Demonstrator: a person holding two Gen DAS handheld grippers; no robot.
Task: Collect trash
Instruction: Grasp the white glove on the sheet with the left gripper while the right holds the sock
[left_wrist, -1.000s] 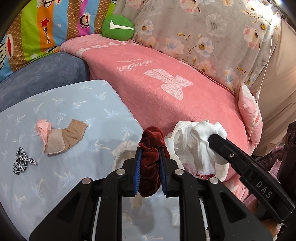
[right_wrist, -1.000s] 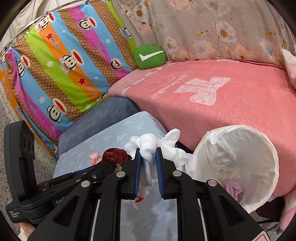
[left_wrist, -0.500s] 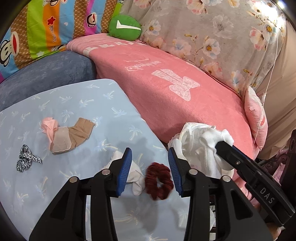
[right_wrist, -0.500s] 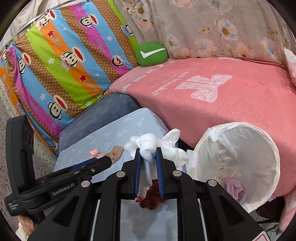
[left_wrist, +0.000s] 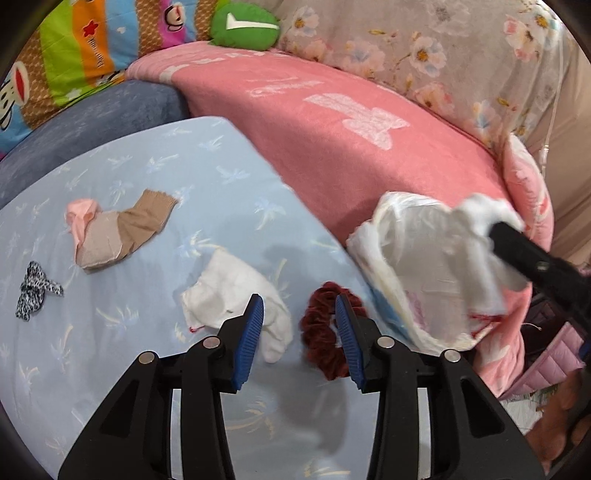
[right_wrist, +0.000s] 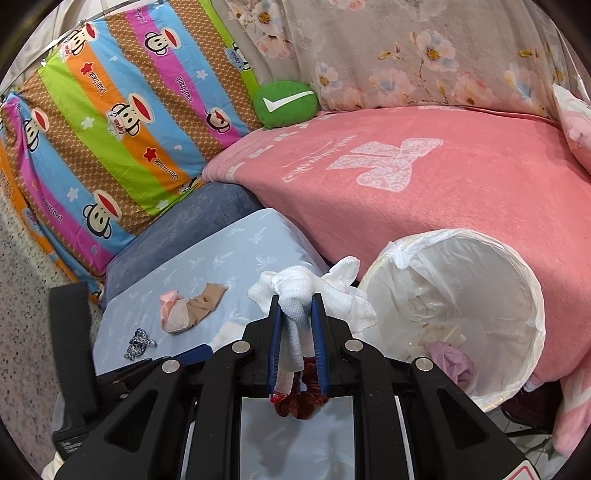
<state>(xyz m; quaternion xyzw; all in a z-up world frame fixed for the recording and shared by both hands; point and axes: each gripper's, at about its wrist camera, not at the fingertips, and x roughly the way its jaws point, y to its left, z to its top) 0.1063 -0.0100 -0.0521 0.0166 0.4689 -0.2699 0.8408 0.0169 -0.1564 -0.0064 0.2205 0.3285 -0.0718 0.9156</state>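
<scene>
Surface: light blue patterned tabletop (left_wrist: 155, 177) beside a pink-blanketed sofa.
Right gripper (right_wrist: 297, 343): pinching a white cloth (right_wrist: 295, 295) near the lined bin (right_wrist: 532, 306).
Left gripper (left_wrist: 299, 336): spread, empty, over a dark red scrunchie (left_wrist: 319, 339).
Remaining: white rag (left_wrist: 229, 295), beige sock (left_wrist: 122, 229), leopard tie (left_wrist: 33, 290).

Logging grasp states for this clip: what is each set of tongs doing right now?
Left tongs: open, holding nothing; the dark red scrunchie lies on the table below.
Right tongs: shut on a white sock.
</scene>
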